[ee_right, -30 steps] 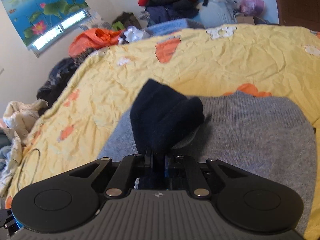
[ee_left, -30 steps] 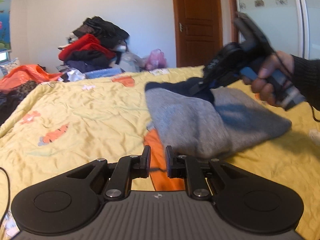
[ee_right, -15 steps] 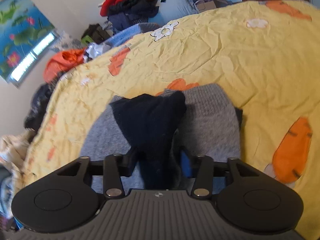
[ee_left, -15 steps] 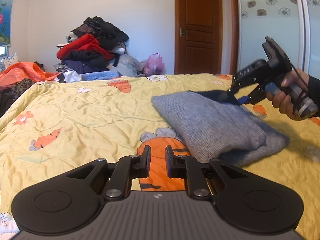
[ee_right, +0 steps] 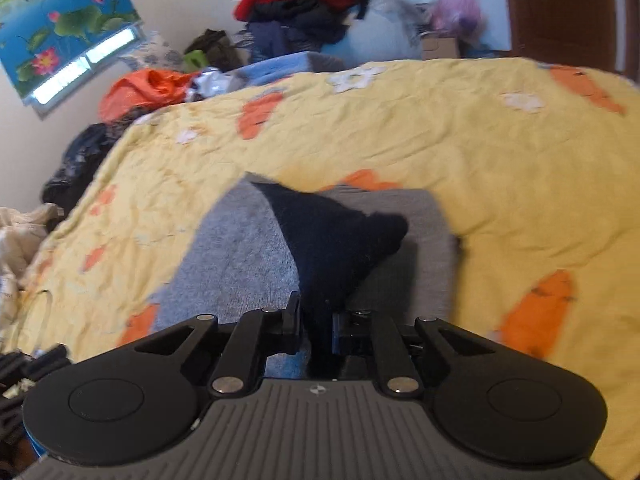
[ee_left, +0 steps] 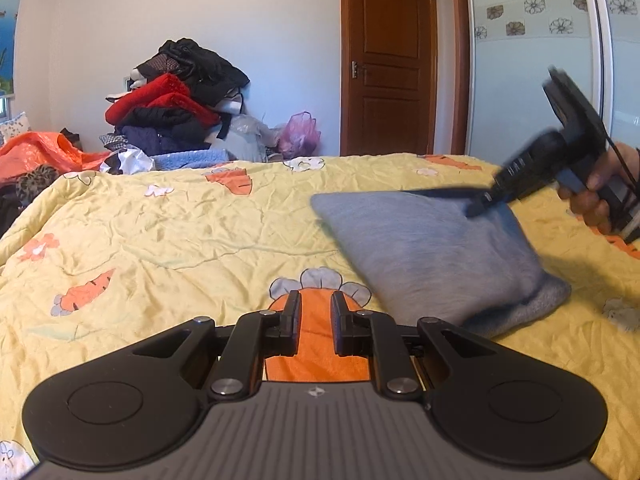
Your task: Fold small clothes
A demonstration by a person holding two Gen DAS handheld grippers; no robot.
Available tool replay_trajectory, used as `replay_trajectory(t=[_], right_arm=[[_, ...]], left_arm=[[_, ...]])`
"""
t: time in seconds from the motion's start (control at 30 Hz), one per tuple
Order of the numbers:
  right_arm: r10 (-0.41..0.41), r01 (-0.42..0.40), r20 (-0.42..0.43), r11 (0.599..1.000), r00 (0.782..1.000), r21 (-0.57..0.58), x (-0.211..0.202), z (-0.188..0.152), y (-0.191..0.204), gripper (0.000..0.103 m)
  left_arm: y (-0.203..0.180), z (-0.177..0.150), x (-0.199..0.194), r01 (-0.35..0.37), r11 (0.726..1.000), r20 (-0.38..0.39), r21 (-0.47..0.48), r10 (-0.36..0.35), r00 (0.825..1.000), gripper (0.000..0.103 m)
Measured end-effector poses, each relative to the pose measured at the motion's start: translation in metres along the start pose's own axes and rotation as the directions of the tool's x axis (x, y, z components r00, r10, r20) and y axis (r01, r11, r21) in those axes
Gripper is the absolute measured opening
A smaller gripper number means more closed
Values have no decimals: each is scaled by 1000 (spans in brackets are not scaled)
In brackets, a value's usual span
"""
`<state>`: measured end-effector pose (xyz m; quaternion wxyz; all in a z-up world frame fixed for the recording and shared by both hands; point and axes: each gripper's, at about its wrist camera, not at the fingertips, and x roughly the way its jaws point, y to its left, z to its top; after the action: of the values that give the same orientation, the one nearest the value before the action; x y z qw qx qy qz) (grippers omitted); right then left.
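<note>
A folded grey knitted garment point(ee_left: 432, 256) point(ee_right: 240, 264) lies on the yellow carrot-print bedspread point(ee_left: 160, 240). A dark navy part of it point(ee_right: 332, 240) point(ee_left: 440, 193) rests on top and runs back between the fingers of my right gripper point(ee_right: 316, 320). Those jaws are closing, and the pads press on the navy cloth. In the left wrist view the right gripper point(ee_left: 478, 206), held by a hand point(ee_left: 600, 196), is at the garment's far right edge. My left gripper point(ee_left: 316, 312) hovers low over the bedspread, left of the garment's near corner. It is shut and holds nothing.
A heap of red and dark clothes point(ee_left: 176, 112) and a pink bag point(ee_left: 300, 134) stand beyond the bed's far edge. An orange cloth point(ee_left: 44, 148) lies at far left. A wooden door point(ee_left: 388, 60) and a sliding wardrobe panel point(ee_left: 532, 80) are behind.
The right gripper drew back to the right across the grey garment, opened around the navy cloth, and has closed on it again. The left gripper has hardly moved.
</note>
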<state>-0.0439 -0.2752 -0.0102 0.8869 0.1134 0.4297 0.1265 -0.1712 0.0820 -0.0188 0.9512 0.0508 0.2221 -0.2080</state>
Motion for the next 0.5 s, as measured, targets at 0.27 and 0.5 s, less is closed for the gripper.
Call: replay_trajectory(t=[0.27,0.5], right_arm=[[70,-110,164,962,984,249,-15,1,-48,62],[66,-82,70,965,995,250,34,36,-44,61]], left_arm=[[4,15,20,53,994,-18,-93,-55,998,15],[0,34,37,72,991,-24,-114,-76,997,15]])
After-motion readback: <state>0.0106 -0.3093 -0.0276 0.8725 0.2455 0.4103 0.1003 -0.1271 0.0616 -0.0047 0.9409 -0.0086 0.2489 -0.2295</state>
